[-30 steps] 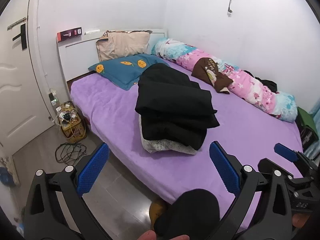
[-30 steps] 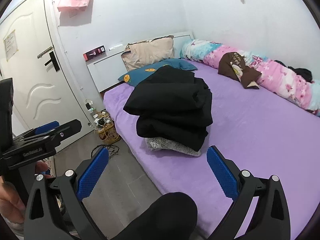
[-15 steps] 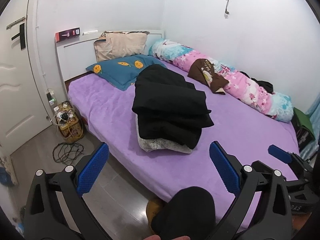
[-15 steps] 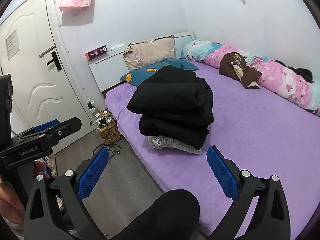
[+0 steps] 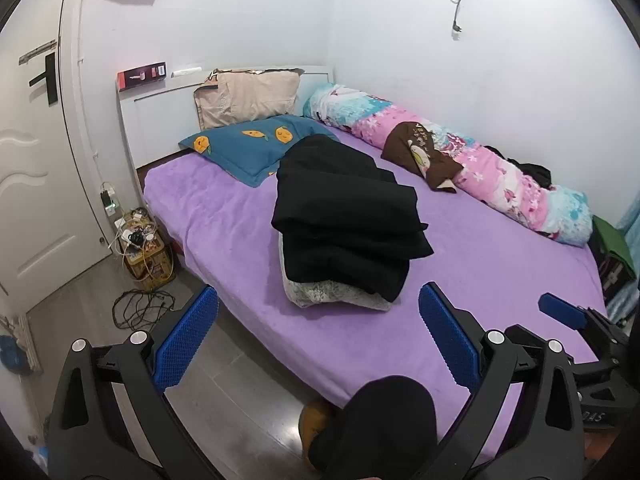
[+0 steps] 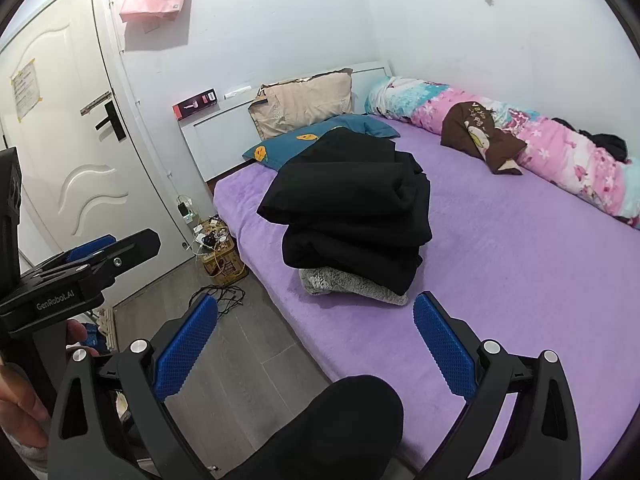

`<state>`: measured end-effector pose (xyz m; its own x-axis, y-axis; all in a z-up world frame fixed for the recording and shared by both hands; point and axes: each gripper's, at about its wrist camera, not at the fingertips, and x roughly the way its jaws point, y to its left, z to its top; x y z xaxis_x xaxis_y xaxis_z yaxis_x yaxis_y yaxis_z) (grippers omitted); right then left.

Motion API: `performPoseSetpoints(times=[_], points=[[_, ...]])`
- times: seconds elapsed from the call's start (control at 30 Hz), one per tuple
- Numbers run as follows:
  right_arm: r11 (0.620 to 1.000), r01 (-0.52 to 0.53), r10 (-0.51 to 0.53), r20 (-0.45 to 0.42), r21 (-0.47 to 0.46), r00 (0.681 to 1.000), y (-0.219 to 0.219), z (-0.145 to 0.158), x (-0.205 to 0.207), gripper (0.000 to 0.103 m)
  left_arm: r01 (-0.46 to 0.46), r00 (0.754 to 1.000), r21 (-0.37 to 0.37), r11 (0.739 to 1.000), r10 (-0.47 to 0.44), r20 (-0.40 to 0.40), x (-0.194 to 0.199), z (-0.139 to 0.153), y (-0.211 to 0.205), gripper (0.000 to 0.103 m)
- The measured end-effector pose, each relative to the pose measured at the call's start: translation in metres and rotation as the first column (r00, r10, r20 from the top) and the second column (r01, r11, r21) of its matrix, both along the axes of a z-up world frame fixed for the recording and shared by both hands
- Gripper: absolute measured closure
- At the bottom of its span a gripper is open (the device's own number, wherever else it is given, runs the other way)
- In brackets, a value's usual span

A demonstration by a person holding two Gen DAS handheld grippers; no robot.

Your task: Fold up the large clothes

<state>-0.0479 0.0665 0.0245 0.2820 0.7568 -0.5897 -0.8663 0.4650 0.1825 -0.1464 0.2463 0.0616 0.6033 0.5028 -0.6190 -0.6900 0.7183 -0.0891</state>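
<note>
Left wrist view: folded black fabric garments (image 5: 344,216) stacked on a grey fleece piece (image 5: 320,294), mid purple plush bed (image 5: 500,276). Left tool (image 5: 316,332) spread wide, empty, held short of bed edge. Right tool (image 6: 314,336) likewise released, level, aimed toward stack.

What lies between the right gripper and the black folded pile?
Only bare purple bed sheet lies between the right gripper and the black folded pile, as the right wrist view shows.

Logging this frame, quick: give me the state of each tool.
Left tool: open, holding nothing.
Right tool: open, holding nothing.
</note>
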Motion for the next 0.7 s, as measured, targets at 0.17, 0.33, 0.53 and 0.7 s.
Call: performPoseSetpoints(times=[0.17,0.33,0.53,0.7], points=[[1.000,-0.007,0.007,-0.017,-0.005,1.000,0.0021,-0.0001,-0.0019,0.006,-0.001,1.000,-0.001,1.000,0.001,-0.003,0.0005,-0.0002,0.0006,0.006],[1.000,-0.003,0.003,-0.009,-0.007,1.000,0.0024,0.0009,-0.0049,0.006,0.003,1.000,-0.005,1.000,-0.003,-0.011,0.0028,0.0016,-0.0017,0.006],[1.000,-0.007,0.007,-0.006,-0.006,1.000,0.0029,0.0022,-0.0067,0.007,-0.017,1.000,-0.010,1.000,0.017,0.017,0.0011,0.0035,-0.0031,0.006],[1.000,-0.008,0.008,-0.006,-0.004,1.000,0.0040,0.0022,-0.0066,0.006,-0.012,1.000,-0.014,1.000,0.012,0.016,0.0011,0.0013,-0.0024,0.006]])
